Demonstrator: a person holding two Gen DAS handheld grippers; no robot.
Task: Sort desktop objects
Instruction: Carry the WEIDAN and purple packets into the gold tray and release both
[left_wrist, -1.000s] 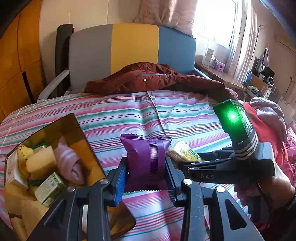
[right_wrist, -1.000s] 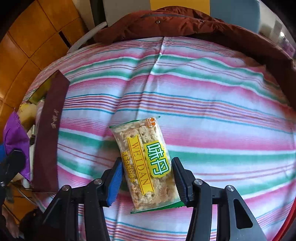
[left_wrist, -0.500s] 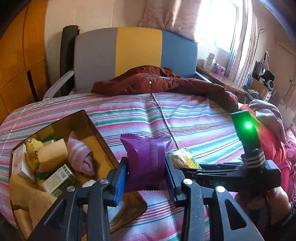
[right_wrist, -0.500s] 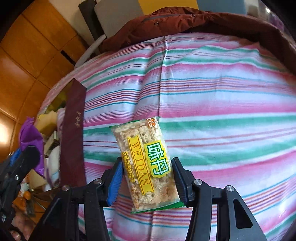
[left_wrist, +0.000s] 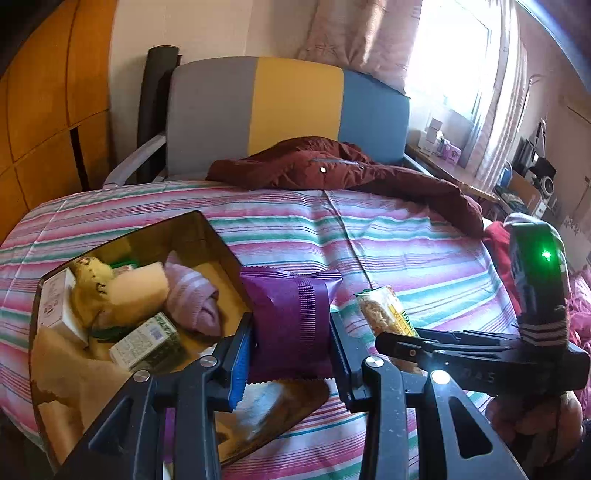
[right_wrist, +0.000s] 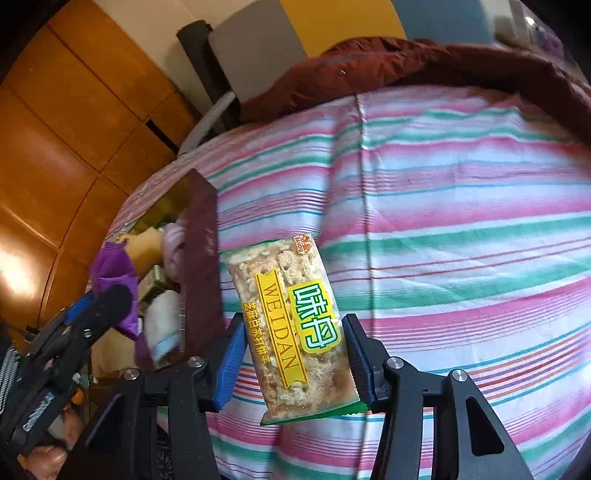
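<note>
Right now your left gripper (left_wrist: 291, 347) clamps a purple packet (left_wrist: 291, 325) beside the brown box (left_wrist: 218, 240), your right gripper (right_wrist: 295, 354) a cracker pack (right_wrist: 291, 325) above the striped bedspread (right_wrist: 461, 221).

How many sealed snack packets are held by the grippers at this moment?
2. The purple packet is clamped in the left gripper, above the box. The cracker packet is clamped in the right gripper, above the striped bedcover. Others may be hidden in the box.
</note>
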